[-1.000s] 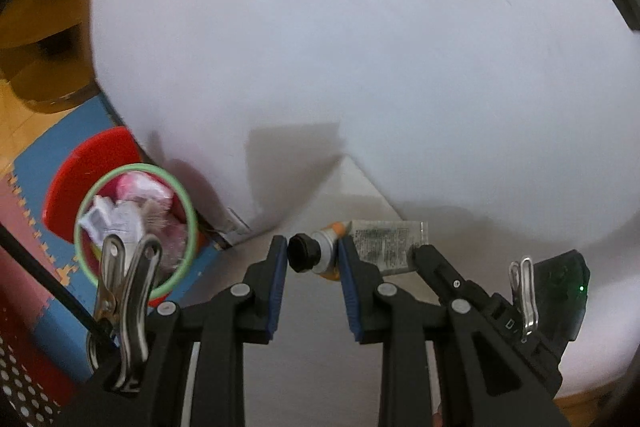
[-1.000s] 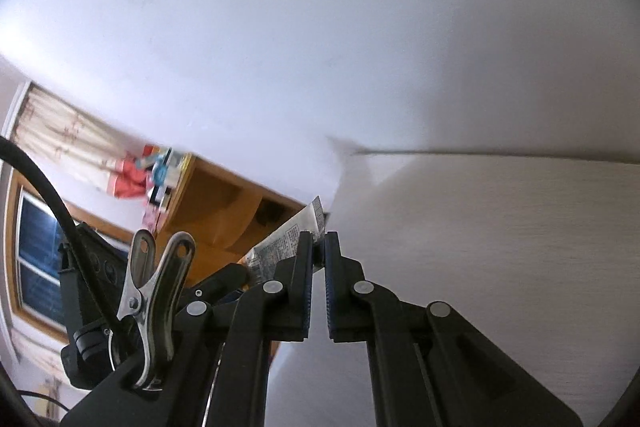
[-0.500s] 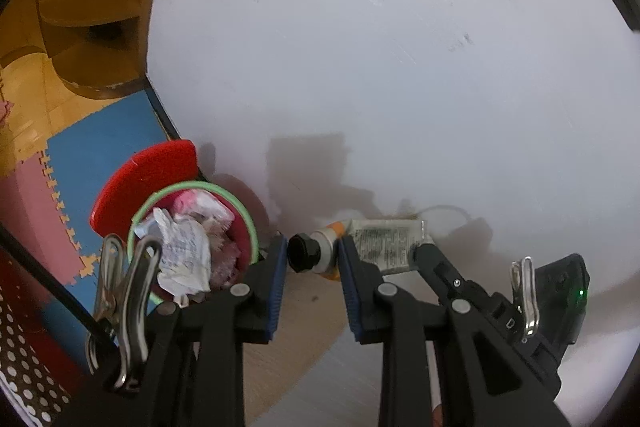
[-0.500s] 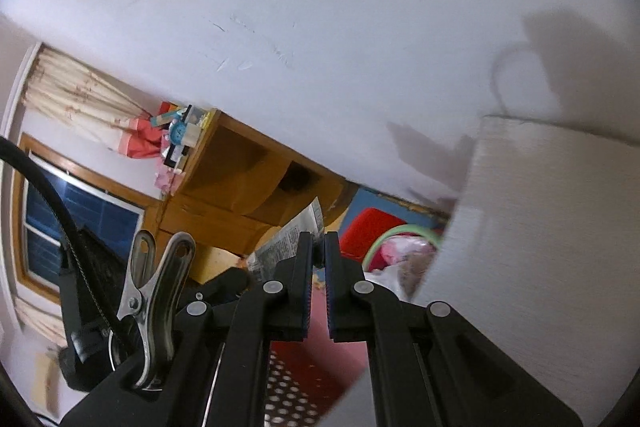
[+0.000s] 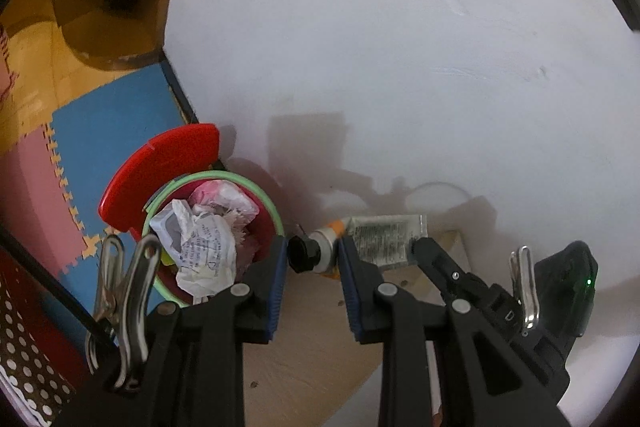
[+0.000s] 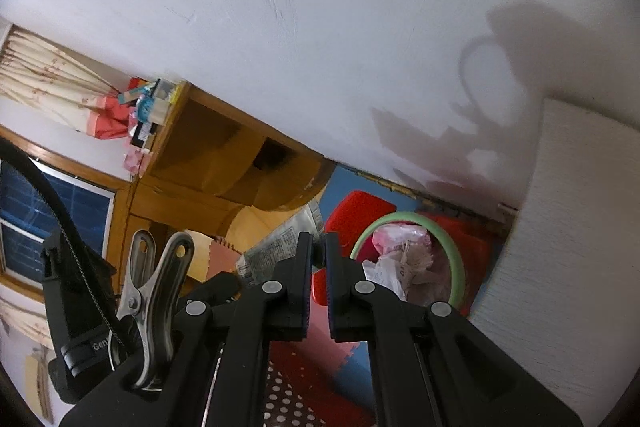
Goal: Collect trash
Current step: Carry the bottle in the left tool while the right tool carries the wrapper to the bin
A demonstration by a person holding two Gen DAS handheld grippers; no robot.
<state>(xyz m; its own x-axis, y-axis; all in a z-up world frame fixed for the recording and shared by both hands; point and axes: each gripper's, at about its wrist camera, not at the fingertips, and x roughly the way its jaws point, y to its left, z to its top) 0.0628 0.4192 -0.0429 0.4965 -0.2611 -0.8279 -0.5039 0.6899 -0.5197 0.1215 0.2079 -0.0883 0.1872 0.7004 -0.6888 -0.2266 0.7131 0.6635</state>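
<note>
1. The left claw clenched the neck end of a squeezed tube, its black cap sitting between the two blue pads.
2. The tube's flat printed body ran off to the right of that claw, and the right claw pinched its crimped end, so both claws carried the one tube between them.
3. In the right wrist view the printed tube stuck out to the left of the nearly closed pads.
4. The trash bin, red with a pale green rim, stood on the floor just left of the left claw, close to the white wall.
5. Crumpled paper and a pinkish bag filled the bin's mouth.
6. A red lid leaned up behind the bin.
7. The tube hung in the air beside the bin's rim, not over its opening.
8. Foam floor mats in blue and pink lay under and beyond the bin.
9. A wooden shelf unit stood against the wall farther off.
10. A pale tabletop edge showed at the right of the right wrist view.
</note>
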